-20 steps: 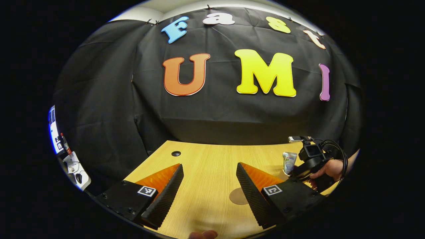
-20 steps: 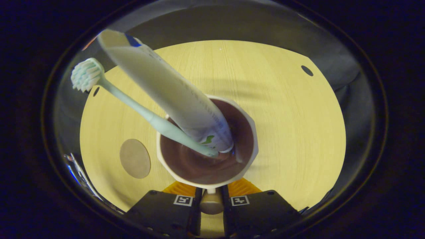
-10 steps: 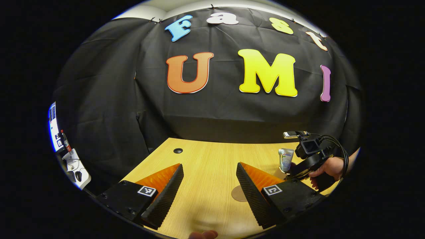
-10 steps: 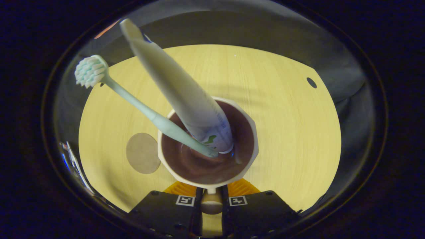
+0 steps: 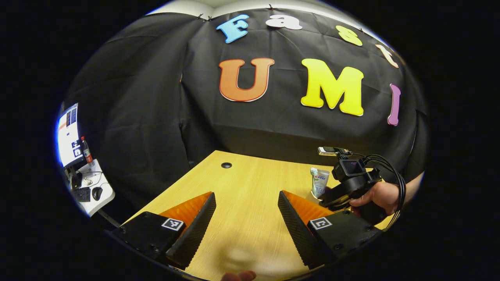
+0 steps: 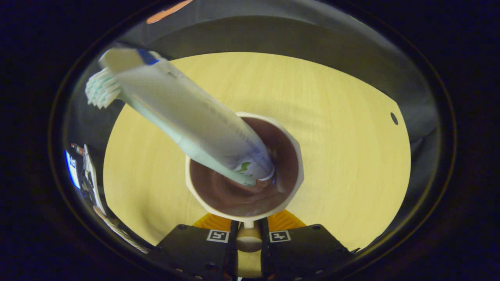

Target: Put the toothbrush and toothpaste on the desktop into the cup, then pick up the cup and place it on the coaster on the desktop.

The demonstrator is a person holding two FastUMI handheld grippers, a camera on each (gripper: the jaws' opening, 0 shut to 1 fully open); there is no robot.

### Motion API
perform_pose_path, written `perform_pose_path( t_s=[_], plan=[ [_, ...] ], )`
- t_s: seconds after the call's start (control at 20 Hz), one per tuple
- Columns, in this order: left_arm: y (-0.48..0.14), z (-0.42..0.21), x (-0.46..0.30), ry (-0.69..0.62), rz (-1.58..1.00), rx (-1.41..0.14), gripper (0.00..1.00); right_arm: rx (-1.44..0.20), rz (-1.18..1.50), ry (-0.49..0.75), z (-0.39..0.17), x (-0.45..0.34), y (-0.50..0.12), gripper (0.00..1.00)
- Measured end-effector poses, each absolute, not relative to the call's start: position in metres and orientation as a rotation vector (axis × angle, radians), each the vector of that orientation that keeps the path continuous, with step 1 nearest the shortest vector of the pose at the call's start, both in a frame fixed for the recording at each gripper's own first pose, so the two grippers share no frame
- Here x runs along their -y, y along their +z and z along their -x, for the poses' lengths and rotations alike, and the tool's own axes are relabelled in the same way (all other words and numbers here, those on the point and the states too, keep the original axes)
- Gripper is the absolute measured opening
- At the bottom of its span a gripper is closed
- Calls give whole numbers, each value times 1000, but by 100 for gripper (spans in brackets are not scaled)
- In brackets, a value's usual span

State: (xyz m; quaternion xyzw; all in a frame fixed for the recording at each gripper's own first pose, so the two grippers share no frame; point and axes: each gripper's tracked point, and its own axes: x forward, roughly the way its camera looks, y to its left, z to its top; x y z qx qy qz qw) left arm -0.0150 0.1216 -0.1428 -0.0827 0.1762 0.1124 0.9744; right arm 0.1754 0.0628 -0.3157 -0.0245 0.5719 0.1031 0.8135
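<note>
In the right gripper view, a cream cup [image 6: 203, 197] with a brown inside stands close in front of my right gripper [image 6: 249, 228], which is shut on the cup's handle. A white toothpaste tube [image 6: 187, 113] leans out of the cup to the upper left, lying over the pale green toothbrush [image 6: 99, 88], whose bristled head pokes out beside it. In the left gripper view, my left gripper [image 5: 246, 234] is open over the wooden desk [image 5: 250, 187] with nothing between its fingers. Farther right, a hand [image 5: 377, 195] holds the right gripper [image 5: 351, 183], with the toothpaste tube's top [image 5: 319, 182] beside it.
The desk has a small round cable hole [image 5: 226, 165] near its far left corner, also seen as the cable hole [image 6: 393, 118]. Off the desk's left side stands a white side table [image 5: 88, 187] with a screen, a bottle and a keyboard. Black cloth closes the back.
The cup has moved left over the desk, and the round coaster has passed out of sight behind it. The toothpaste tube has swung across the toothbrush. The left gripper view has turned left.
</note>
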Motion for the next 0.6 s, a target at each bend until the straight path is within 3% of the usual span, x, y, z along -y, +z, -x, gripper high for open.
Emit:
perform_pose_path(
  t_s=[0.35,0.45,0.5,0.6],
  plan=[
    [-147,31,-148,269,160,-372,100,-1238,81,229,-176,-65,-319,22],
    [-150,34,-151,271,162,-385,100,-1262,65,241,-168,-65,-311,27],
    [-150,34,-151,271,161,-384,100,-1253,49,245,-167,-67,-307,31],
    [-149,31,-151,264,161,-380,100,-1238,45,241,-166,-69,-309,74]
  ],
)
